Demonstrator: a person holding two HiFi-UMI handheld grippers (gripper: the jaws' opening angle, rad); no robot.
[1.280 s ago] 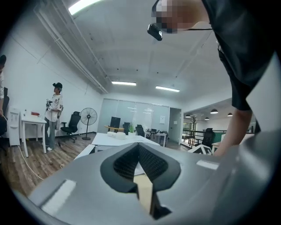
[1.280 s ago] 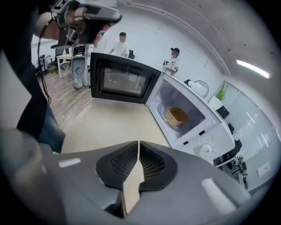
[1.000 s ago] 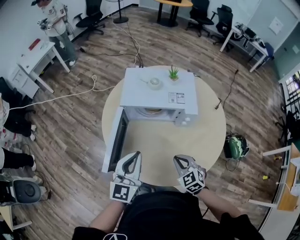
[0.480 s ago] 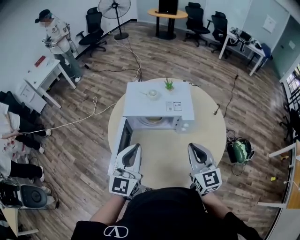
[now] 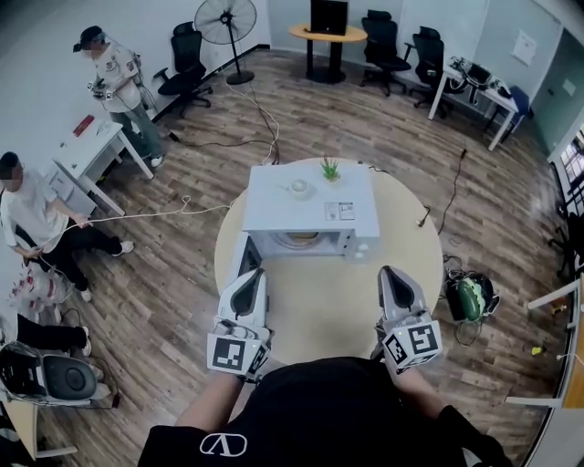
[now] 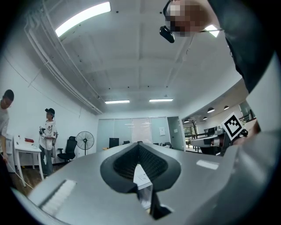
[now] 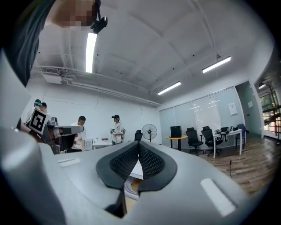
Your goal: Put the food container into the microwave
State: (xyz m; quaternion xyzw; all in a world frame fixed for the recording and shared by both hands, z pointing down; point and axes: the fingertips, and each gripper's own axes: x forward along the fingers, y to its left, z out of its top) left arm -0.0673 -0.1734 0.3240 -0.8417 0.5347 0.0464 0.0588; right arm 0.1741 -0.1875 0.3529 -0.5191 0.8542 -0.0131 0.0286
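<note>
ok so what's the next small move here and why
Probably bring the left gripper to the open door and push it shut. It and the right gripper are closed and empty, and a round pale thing, likely the food container, already sits inside the microwave, though I can't be sure.

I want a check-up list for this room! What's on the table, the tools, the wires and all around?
Surface: round beige table, bare in front of the microwave.
Job's things: white microwave, door swung open; a tan round thing inside, probably the food container.
Clutter: small plant and white round object on the microwave's top.
Grippers: left tool and right tool both shut, holding nothing, above the table's near edge.
Cables: white cable and black cable on the floor.
Surroundings: fan, office chairs, desks, two people at left.
</note>
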